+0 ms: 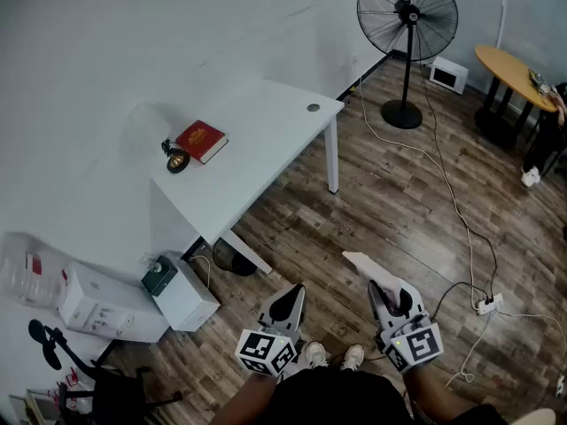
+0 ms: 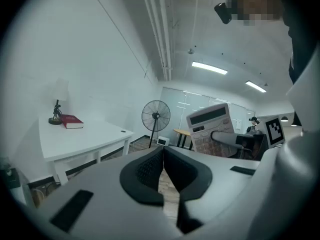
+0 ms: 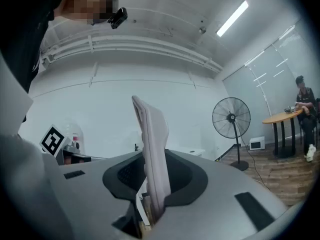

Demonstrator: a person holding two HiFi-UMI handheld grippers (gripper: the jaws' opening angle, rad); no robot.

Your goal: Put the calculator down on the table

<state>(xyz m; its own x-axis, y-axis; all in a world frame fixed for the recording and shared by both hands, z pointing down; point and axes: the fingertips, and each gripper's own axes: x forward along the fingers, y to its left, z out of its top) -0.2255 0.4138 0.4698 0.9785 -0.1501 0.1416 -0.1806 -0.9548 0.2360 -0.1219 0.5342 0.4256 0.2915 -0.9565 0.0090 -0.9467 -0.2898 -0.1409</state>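
Note:
A white calculator point(image 3: 152, 149) stands on edge between the jaws of my right gripper point(image 3: 150, 179), which is shut on it. The head view shows the calculator point(image 1: 370, 268) sticking forward from the right gripper point(image 1: 390, 297), over the wooden floor. From the left gripper view I see its keypad face point(image 2: 212, 129) to the right. My left gripper point(image 2: 162, 171) is shut with nothing in it; the head view has it point(image 1: 285, 306) low, beside the right one. The white table point(image 1: 266, 140) stands ahead against the wall, well away from both grippers.
A red book point(image 1: 201, 141) and a small dark figurine point(image 1: 175, 158) lie at the table's left end. A standing fan point(image 1: 407, 25), floor cables point(image 1: 461, 220), a power strip point(image 1: 487, 305), white boxes point(image 1: 182, 292) and a round yellow table point(image 1: 514, 73) are around. A person point(image 3: 305, 114) sits far right.

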